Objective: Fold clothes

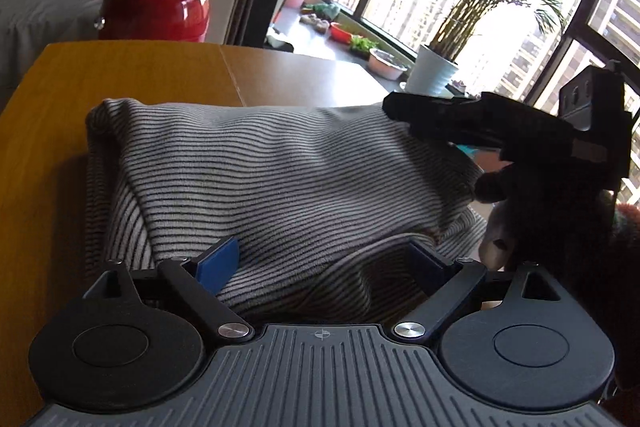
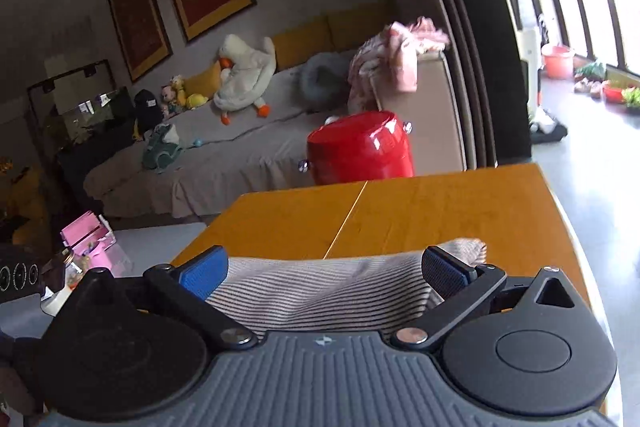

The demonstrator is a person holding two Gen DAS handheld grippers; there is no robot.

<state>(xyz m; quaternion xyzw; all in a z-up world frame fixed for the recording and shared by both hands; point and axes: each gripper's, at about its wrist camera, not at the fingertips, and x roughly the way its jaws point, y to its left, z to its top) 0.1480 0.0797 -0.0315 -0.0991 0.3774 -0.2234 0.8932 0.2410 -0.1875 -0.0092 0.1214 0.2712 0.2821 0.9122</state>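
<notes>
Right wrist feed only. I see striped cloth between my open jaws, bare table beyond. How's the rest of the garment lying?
Observer: The left wrist view shows the striped garment doubled over on the table, with the upper layer lying on a lower one that peeks out at the sides.
Operator: Left gripper?
Observer: The left gripper is open. A raised wrinkle of the near edge sits between its pads and is not pinched.
Operator: Where am I from there?
Observer: The right gripper is side-on at the garment's far right corner in that view. I can't tell if it touches.
</notes>
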